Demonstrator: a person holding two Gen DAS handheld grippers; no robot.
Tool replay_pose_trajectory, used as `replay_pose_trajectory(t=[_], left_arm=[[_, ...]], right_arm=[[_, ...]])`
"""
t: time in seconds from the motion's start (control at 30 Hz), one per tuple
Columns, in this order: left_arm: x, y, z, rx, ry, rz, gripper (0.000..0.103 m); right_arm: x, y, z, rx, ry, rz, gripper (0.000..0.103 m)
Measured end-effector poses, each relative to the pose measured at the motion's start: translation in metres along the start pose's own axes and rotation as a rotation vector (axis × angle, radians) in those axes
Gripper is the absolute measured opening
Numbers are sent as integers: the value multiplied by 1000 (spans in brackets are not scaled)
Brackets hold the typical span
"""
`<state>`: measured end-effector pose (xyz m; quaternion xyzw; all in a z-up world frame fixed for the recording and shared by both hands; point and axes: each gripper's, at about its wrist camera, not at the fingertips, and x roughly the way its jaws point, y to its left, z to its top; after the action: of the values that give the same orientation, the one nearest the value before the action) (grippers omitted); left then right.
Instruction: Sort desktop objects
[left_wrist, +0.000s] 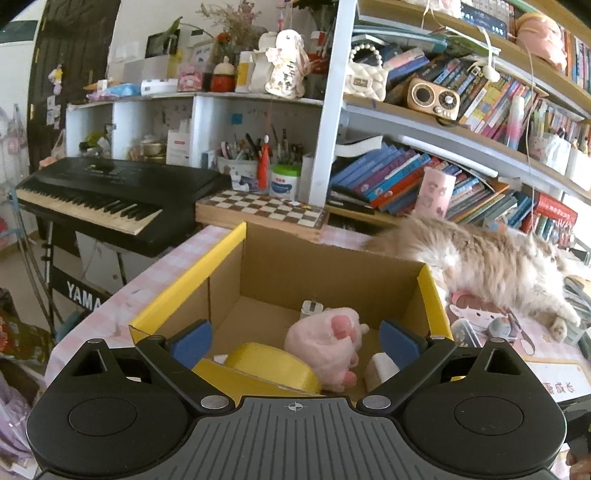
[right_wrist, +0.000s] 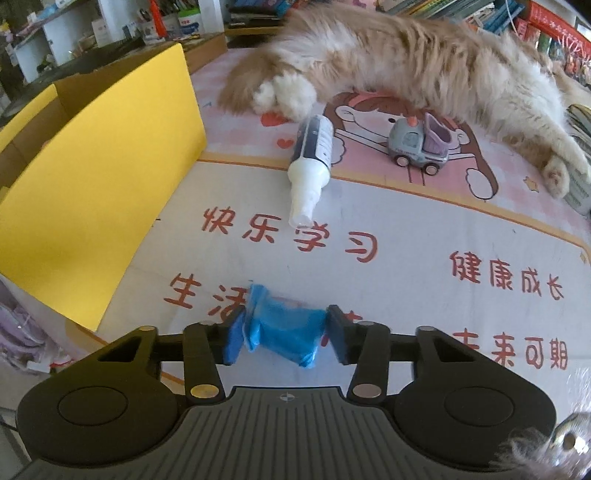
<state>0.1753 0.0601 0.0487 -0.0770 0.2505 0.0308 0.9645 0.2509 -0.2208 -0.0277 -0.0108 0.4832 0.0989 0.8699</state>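
My right gripper (right_wrist: 286, 330) is shut on a crumpled blue plastic bag (right_wrist: 284, 334) that lies on the printed desk mat (right_wrist: 406, 229); both pads pinch it at its sides. Farther back on the mat lie a white spray bottle (right_wrist: 314, 158) on its side and a grey toy truck (right_wrist: 421, 147). My left gripper (left_wrist: 295, 341) hangs open over the yellow cardboard box (left_wrist: 184, 291), with nothing between its fingers. Inside the box are a pink plush paw (left_wrist: 332, 347), a yellow roll (left_wrist: 273, 365), a white plug (left_wrist: 312, 308) and a white block (left_wrist: 382, 365).
A long-haired cat (right_wrist: 406, 62) lies stretched across the back of the mat, its paws close to the bottle and the truck. The box's yellow wall (right_wrist: 92, 206) stands left of the right gripper. Something furry (right_wrist: 543, 454) shows at the bottom right corner. A keyboard (left_wrist: 110, 199), a chessboard (left_wrist: 258, 210) and bookshelves (left_wrist: 443, 129) stand behind.
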Motion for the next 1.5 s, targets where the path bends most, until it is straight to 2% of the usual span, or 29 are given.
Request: replay_pose_trajectory(t=[0.07, 0.27, 0.4, 0.47, 0.57, 0.7, 0.8, 0.93, 0.97, 1.0, 1.07, 1.37, 1.5], left_arm=[[-1, 0, 0, 4, -5, 0, 99], [-8, 0, 2, 6, -28, 18, 99], [-15, 3, -3, -8, -34, 46, 99], [-19, 5, -6, -21, -33, 65, 99], [-26, 11, -12, -53, -33, 98, 99], [-34, 21, -20, -104, -33, 152, 99], [-36, 30, -22, -146, -31, 193, 99], [-37, 36, -21, -164, -42, 225, 99], [-37, 37, -21, -162, -44, 226, 99], [-38, 37, -21, -161, -45, 228, 99], [-37, 37, -21, -159, -43, 225, 99], [-38, 32, -21, -102, -22, 173, 99], [-44, 29, -22, -72, -23, 147, 99]], right_arm=[[-4, 1, 1, -6, -29, 12, 41], [-41, 18, 26, -31, -256, 68, 40], [-68, 44, 51, -96, -422, 163, 41], [-74, 58, 61, -154, -457, 218, 41], [-71, 85, 68, -274, -459, 285, 41], [-56, 116, 68, -400, -389, 337, 41], [-44, 133, 63, -484, -342, 356, 41], [-27, 147, 55, -568, -273, 338, 42], [-25, 148, 54, -569, -268, 337, 44], [-23, 149, 57, -561, -269, 340, 53], [-25, 148, 57, -549, -279, 343, 58], [-36, 138, 50, -455, -302, 342, 63], [-49, 132, 41, -393, -349, 343, 71]])
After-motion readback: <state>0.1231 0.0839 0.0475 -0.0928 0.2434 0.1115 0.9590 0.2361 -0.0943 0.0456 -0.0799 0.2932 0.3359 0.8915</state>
